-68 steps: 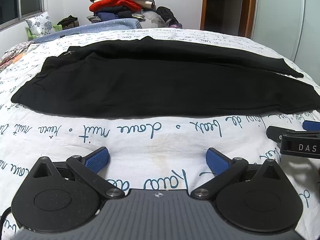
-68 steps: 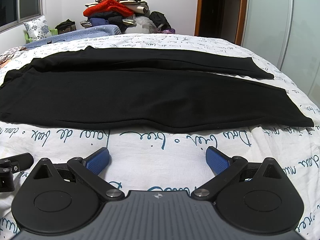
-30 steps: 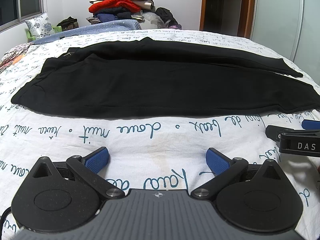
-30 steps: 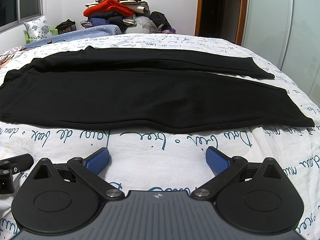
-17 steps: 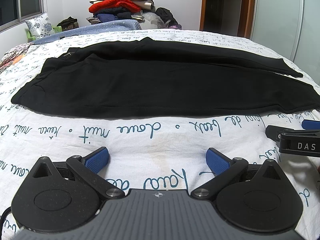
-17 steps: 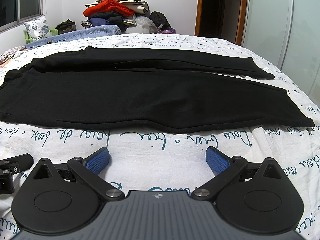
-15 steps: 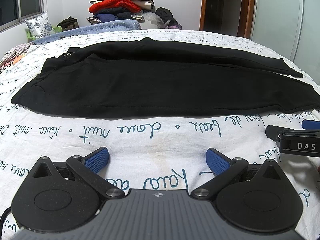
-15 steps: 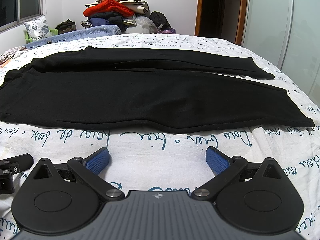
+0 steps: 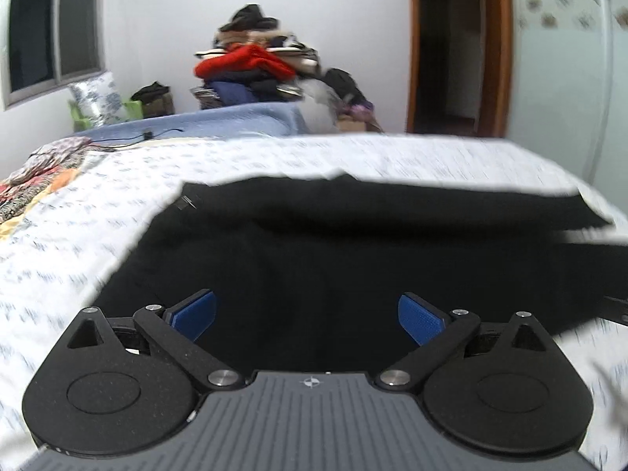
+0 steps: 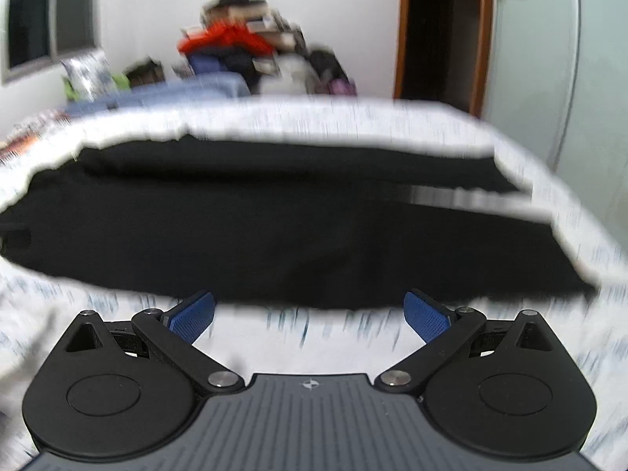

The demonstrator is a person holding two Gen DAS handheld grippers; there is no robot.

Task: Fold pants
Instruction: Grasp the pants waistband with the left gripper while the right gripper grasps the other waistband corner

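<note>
Lying flat across the bed (image 9: 274, 157), the black pants (image 9: 314, 243) stretch sideways in both views, waist end to the left and the 2 legs running to the right, the far leg's hem (image 10: 506, 180) set a little apart from the near one. The bedspread is white with blue printed script, blurred in both frames.

The left hand-held gripper (image 9: 308, 316) hangs over the pants near the waist end, its 2 blue pads (image 9: 194, 312) spread wide apart with only black cloth showing between and beyond them; whether they touch the fabric cannot be told. A small dark part of the other tool shows at the right edge of this view.

The right hand-held gripper (image 10: 310, 316) sits just short of the near edge of the pants (image 10: 294, 243), its blue pads (image 10: 426, 316) likewise wide apart and gripping nothing, with bedspread (image 10: 314, 337) showing between them and the cloth's lower edge right at the pad tips.

Beyond the bed, a heap of clothes (image 9: 251, 70) with a red garment (image 10: 223, 37) on it stands against the white wall, beside a wooden door frame (image 9: 412, 47).
</note>
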